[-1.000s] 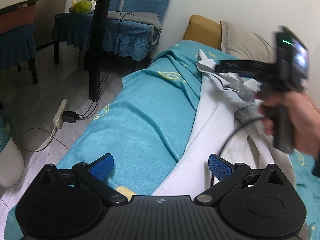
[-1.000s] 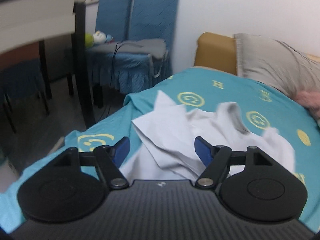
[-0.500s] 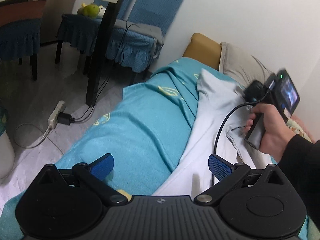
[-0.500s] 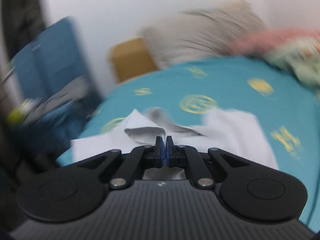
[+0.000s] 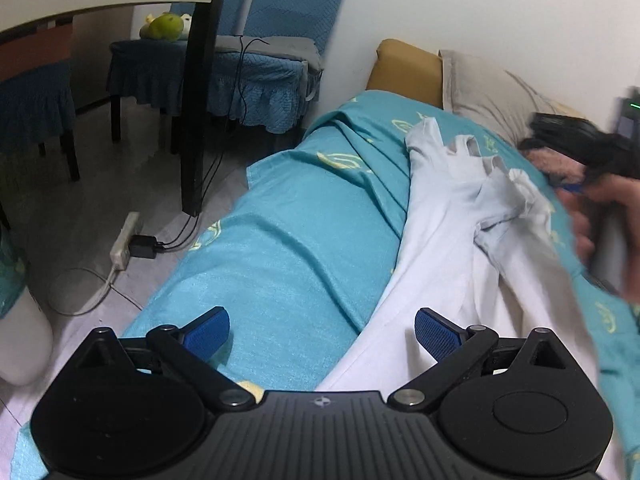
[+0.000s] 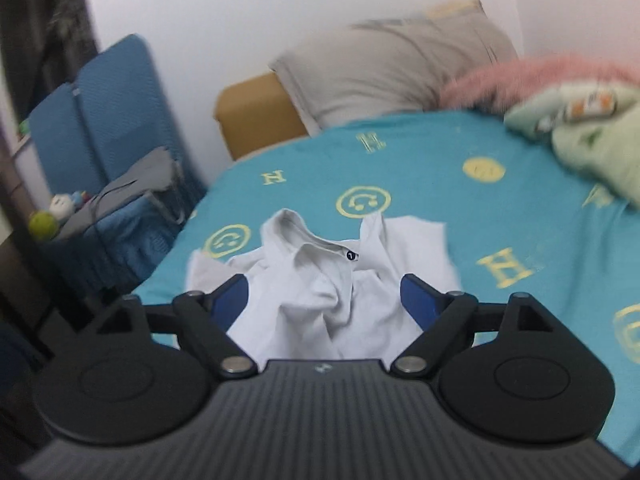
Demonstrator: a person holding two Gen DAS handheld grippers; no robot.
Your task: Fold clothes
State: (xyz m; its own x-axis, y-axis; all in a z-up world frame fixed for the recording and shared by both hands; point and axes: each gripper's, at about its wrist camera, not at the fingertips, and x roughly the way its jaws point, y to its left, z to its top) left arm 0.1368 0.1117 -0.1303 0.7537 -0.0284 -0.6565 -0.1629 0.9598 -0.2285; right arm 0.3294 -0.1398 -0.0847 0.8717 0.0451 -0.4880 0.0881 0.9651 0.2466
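Observation:
A white shirt point(image 5: 448, 232) lies crumpled on the teal bed sheet point(image 5: 304, 240), its collar end toward the pillows. In the right wrist view the shirt point(image 6: 332, 280) is bunched, collar up, just beyond the fingers. My left gripper point(image 5: 322, 330) is open and empty over the shirt's near hem at the bed's edge. My right gripper point(image 6: 324, 300) is open and empty above the collar area. It also shows blurred in the left wrist view point(image 5: 580, 148), held in a hand at the far right.
A grey pillow point(image 6: 392, 68) and tan headboard point(image 6: 256, 112) are at the bed's head. A pink fluffy item point(image 6: 532, 76) and green cloth point(image 6: 592, 132) lie at the far right. Blue-covered chairs point(image 5: 256, 68), a black table leg point(image 5: 200, 92) and a power strip point(image 5: 126, 242) are left of the bed.
My right gripper was shut half a second ago and has opened; the shirt's collar part now lies bunched on the bed. My left gripper stayed open and nearly still.

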